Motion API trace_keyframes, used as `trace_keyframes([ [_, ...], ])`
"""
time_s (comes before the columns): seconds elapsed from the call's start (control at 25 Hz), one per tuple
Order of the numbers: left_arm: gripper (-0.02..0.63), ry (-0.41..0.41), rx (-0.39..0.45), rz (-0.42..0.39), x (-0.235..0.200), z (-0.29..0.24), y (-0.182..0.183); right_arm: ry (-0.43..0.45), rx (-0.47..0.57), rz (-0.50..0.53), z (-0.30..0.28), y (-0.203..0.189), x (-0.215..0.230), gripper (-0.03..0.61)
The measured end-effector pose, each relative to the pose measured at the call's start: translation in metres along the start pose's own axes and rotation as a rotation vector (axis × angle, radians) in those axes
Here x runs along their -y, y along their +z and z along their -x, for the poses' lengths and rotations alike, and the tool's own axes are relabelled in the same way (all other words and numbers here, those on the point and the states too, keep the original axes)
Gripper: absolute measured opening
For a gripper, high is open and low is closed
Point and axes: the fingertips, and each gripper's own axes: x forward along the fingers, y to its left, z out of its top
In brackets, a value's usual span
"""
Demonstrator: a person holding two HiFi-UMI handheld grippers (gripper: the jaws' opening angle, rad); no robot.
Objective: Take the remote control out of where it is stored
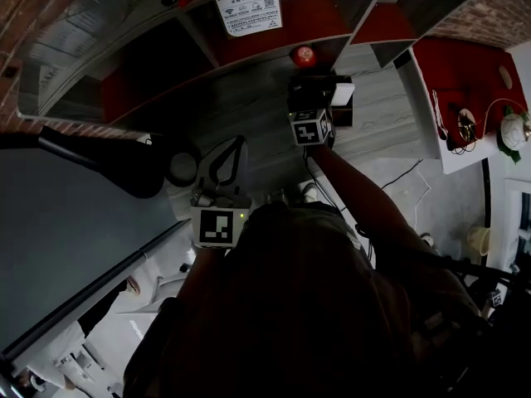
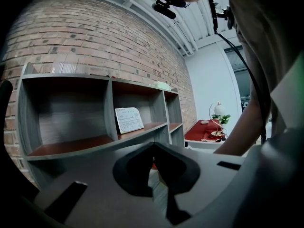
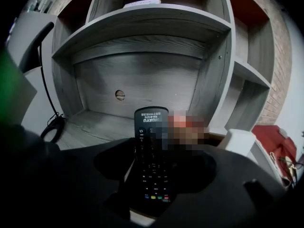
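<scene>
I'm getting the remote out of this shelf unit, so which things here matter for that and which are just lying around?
For the job: remote control, between the jaws of the open right gripper; shelf unit.
Lying about: notice card, red round thing, black cable, white block, table lamp, and the shut, empty left gripper.

The right tongs partly hide the remote control; print on the notice is illegible.

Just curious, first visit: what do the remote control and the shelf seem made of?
Remote control: probably black plastic, matte, going by its moulded body and small buttons. Shelf: seemingly grey wood-grain board, matte; streaky grain shows, laminate or real wood unclear.
</scene>
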Motion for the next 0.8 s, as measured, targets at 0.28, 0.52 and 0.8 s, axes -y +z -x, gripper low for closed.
trace_keyframes([
  [0.28,0.011,-0.01,-0.008,-0.02,0.002,0.002,-0.003,0.001,0.009,0.013,0.0,-0.001,-0.002,0.233],
  [0.52,0.011,-0.011,-0.012,-0.018,0.003,0.007,-0.006,0.031,0.023,0.021,0.008,0.0,-0.004,0.228],
  [0.8,0.011,-0.011,-0.001,0.002,0.005,0.009,-0.003,0.045,0.135,0.012,0.026,0.013,0.004,0.227],
])
